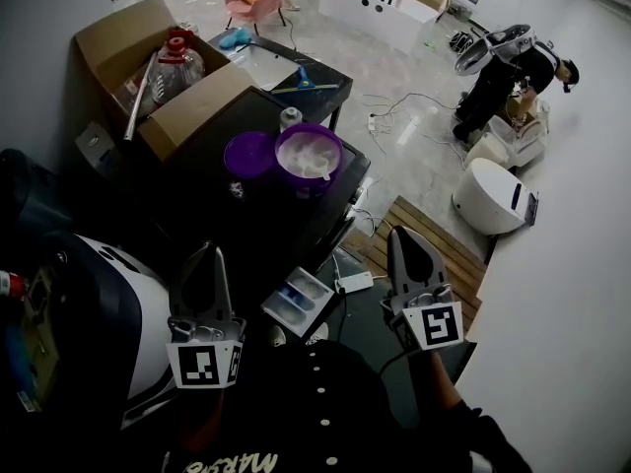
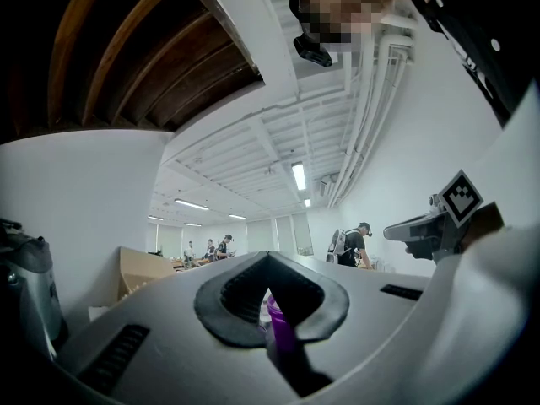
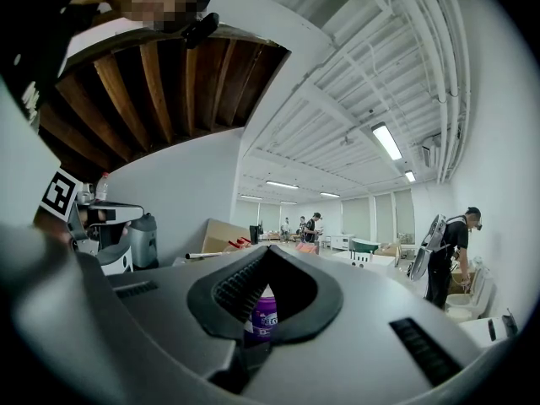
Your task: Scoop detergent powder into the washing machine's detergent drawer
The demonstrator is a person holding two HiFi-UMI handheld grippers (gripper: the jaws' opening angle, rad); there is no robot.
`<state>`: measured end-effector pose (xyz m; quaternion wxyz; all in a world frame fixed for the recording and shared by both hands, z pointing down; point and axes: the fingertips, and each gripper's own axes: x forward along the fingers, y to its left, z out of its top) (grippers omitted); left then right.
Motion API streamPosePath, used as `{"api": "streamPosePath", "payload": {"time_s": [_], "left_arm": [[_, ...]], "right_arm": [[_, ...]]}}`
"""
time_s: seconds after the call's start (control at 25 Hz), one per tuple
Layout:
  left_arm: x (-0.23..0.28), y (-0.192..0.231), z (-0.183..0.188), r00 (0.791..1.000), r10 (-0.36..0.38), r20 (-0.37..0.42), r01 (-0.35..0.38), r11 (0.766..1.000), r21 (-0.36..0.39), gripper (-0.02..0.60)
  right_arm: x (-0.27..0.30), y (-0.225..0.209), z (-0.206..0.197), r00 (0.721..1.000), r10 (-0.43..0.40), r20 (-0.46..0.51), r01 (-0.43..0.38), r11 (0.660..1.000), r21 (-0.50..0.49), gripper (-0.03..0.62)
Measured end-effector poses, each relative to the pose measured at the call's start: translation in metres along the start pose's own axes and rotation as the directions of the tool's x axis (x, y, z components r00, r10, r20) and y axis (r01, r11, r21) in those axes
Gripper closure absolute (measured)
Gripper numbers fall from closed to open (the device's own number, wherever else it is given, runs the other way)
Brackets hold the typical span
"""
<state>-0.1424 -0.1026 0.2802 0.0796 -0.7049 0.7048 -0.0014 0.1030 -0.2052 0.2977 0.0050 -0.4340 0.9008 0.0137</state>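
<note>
An open purple tub of white detergent powder (image 1: 309,156) stands on the black washing machine's top (image 1: 207,185), with its purple lid (image 1: 248,154) lying to its left. The white detergent drawer (image 1: 299,302) is pulled out at the machine's front, below the tub. My left gripper (image 1: 205,251) hovers left of the drawer and my right gripper (image 1: 400,235) to its right. Both are shut with nothing in them. The tub shows small past the closed tips in the left gripper view (image 2: 278,323) and the right gripper view (image 3: 264,317).
An open cardboard box (image 1: 128,47) holding a red-capped bottle (image 1: 177,62) sits behind the tub, and a small white bottle (image 1: 290,117) stands beside it. A wooden pallet (image 1: 444,254), a white round appliance (image 1: 493,197) and a bent-over person (image 1: 513,67) are on the right.
</note>
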Motion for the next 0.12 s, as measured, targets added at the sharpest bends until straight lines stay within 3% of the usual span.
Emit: {"api": "streamPosePath", "payload": {"time_s": [0.12], "left_arm": [[0.0020,-0.0017,-0.0016,1.000,0.000,-0.001,0.000,1.000,-0.002,0.568]], "right_arm": [[0.0010,-0.0015,-0.0011,1.000,0.002,-0.001,-0.002,1.000,-0.001,0.566]]}}
